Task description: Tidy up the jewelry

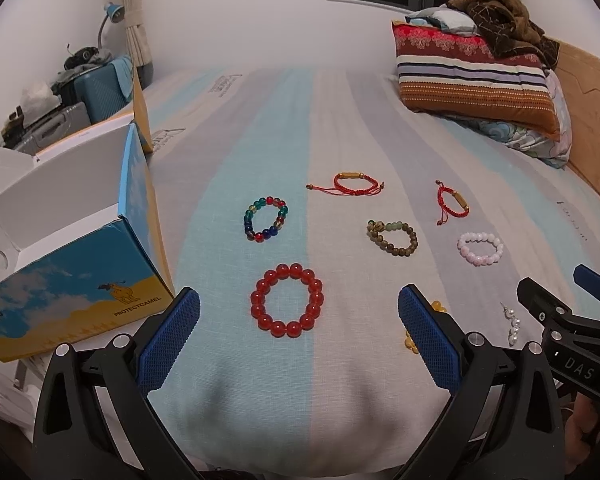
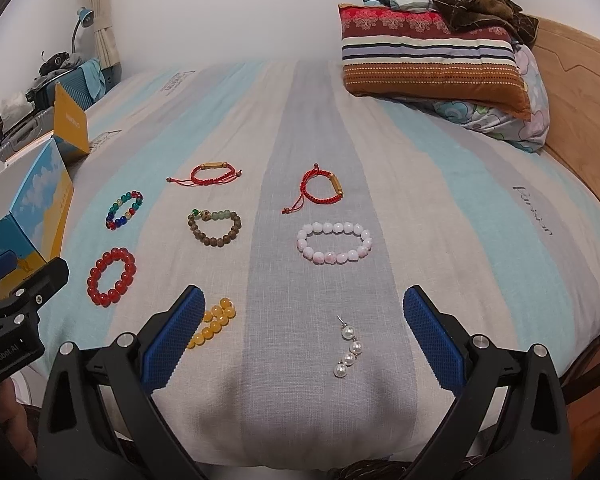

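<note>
Holding both tools over the striped bedsheet (image 2: 440, 184), we kept the left gripper (image 1: 299, 334) with fingers wide apart and empty, framing the round red glass-bead bracelet (image 1: 287, 300) lying flat. The right gripper (image 2: 303, 338) stood equally spread, holding nothing, with the short strand of white pearls (image 2: 349, 349) between its fingers, long axis running away from us, pin end farthest. The yellow bead bracelet (image 2: 215, 320) lay partly behind its left finger. The open blue-and-yellow cardboard box (image 1: 76, 280) sat at the left.
</note>
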The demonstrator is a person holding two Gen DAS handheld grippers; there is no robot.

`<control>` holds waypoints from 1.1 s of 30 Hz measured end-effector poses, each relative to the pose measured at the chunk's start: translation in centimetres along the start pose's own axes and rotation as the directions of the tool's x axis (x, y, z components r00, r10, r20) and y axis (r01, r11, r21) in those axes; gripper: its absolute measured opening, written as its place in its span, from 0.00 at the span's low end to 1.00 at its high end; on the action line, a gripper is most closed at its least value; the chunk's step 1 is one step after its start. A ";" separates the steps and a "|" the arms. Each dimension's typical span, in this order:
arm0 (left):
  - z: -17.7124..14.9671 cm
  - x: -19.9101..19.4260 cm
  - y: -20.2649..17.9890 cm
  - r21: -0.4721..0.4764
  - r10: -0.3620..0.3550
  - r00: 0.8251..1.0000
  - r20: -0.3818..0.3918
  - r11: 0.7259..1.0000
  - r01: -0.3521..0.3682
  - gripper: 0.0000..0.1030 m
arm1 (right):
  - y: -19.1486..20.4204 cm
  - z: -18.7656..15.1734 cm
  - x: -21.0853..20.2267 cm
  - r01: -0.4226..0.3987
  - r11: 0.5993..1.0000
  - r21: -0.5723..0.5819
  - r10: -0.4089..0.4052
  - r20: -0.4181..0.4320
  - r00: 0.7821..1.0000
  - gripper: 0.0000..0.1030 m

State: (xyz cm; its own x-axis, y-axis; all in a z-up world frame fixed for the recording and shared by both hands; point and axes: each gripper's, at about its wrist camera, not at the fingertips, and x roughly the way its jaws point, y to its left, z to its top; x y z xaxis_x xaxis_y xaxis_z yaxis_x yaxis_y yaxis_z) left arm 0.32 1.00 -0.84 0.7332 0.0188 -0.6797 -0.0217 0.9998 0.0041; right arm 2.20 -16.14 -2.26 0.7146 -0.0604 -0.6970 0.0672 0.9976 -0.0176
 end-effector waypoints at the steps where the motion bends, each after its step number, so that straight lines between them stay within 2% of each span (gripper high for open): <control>1: 0.0 0.0 0.0 0.000 0.000 1.000 0.000 1.000 0.000 0.95 | 0.0 0.0 0.0 0.000 1.000 0.001 0.000 0.001 1.000 0.93; 33: 0.1 0.0 -0.3 0.007 0.001 1.000 -0.003 1.000 -0.001 0.95 | 0.0 0.0 0.5 -0.003 1.000 0.008 0.003 -0.010 1.000 0.93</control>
State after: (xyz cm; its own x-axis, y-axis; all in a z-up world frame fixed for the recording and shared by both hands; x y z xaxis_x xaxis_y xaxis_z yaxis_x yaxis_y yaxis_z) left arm 0.42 0.75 -0.75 0.7308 0.0200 -0.6823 -0.0177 0.9998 0.0104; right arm 2.51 -16.19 -2.62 0.7076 -0.0567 -0.7044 0.0704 0.9975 -0.0096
